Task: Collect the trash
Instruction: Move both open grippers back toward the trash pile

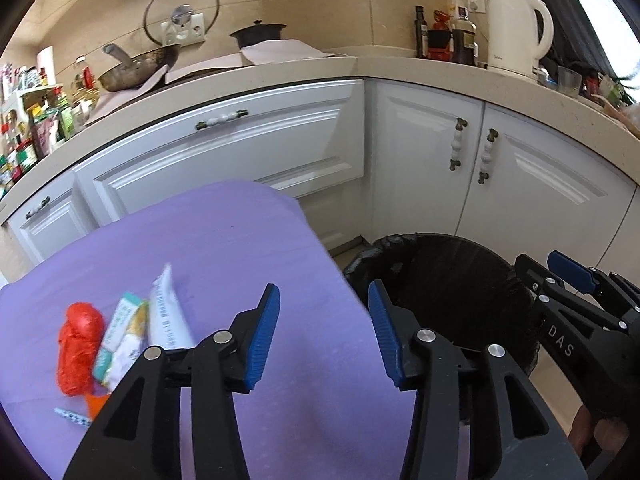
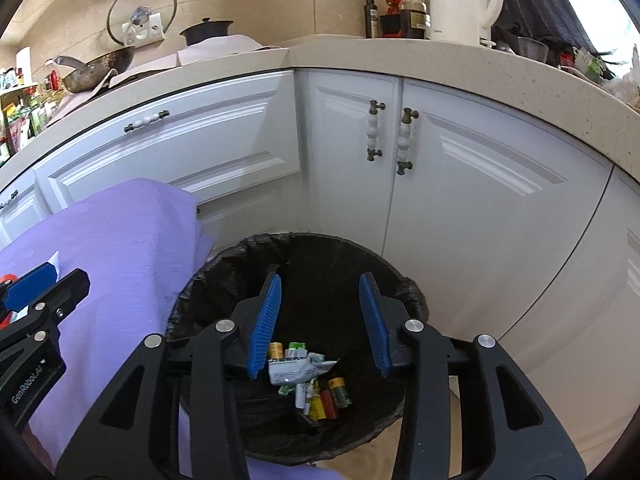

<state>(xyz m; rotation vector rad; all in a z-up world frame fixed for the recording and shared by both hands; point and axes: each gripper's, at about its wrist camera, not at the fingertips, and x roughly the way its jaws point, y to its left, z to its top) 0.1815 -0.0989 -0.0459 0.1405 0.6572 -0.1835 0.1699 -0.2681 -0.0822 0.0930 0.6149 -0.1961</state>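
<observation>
On the purple-covered table point(image 1: 224, 248) lie a red crumpled bag point(image 1: 78, 344), a green and yellow carton point(image 1: 120, 340), a white wrapper point(image 1: 166, 312) and a small dotted stick point(image 1: 72, 418). My left gripper point(image 1: 324, 332) hangs open and empty over the table's right edge, right of this litter. A round bin with a black liner point(image 2: 224, 276) stands on the floor beside the table. My right gripper point(image 2: 320, 320) is open above the bin's mouth with nothing between its blue pads point(image 2: 266, 320). Several wrappers and small bottles point(image 2: 308, 380) rest at the bin's bottom.
White cabinet doors point(image 2: 460, 184) stand close behind the bin. The worktop point(image 1: 360, 68) above carries a white kettle point(image 1: 516, 32), dark bottles point(image 1: 452, 34), a pan point(image 1: 136, 68) and a glass lid point(image 1: 182, 12). A shelf of packets point(image 1: 28, 132) sits at the far left.
</observation>
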